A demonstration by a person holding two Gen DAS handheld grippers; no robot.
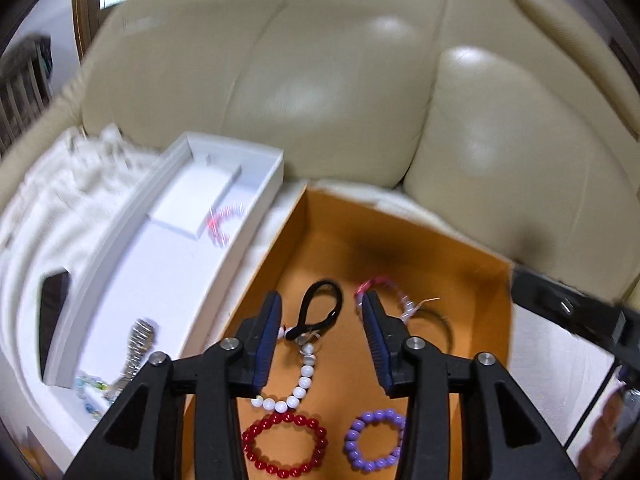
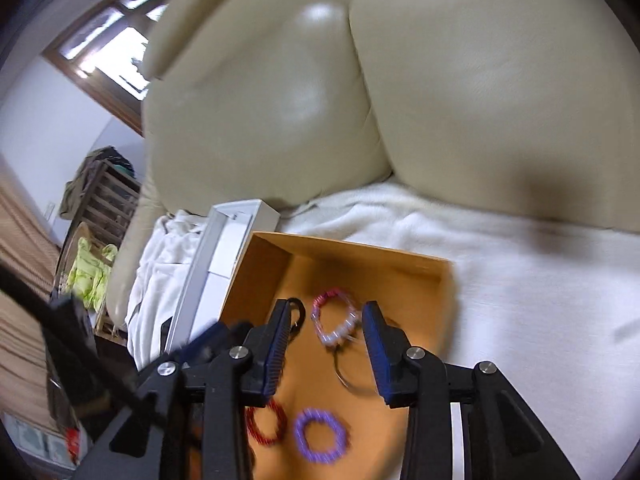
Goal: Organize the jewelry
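An orange box (image 1: 420,240) lies on a white blanket and holds several pieces of jewelry. In the left wrist view I see a black band (image 1: 320,312), a white bead strand (image 1: 298,388), a red bead bracelet (image 1: 285,446), a purple bead bracelet (image 1: 374,440) and a pink-white bracelet (image 1: 394,292). My left gripper (image 1: 322,312) is open above the black band. My right gripper (image 2: 326,320) is open above the pink-white bracelet (image 2: 334,318). The red bracelet (image 2: 267,424) and the purple bracelet (image 2: 320,436) lie nearer the camera. A white tray (image 1: 168,248) left of the box holds a pink bracelet (image 1: 222,224) and a metal watch (image 1: 138,344).
A cream leather sofa back (image 1: 340,80) rises behind the box. The white blanket (image 2: 520,280) covers the seat. A dark phone (image 1: 52,312) lies left of the tray. A thin wire hoop (image 2: 352,376) lies in the box. A wooden shelf (image 2: 108,196) stands at the far left.
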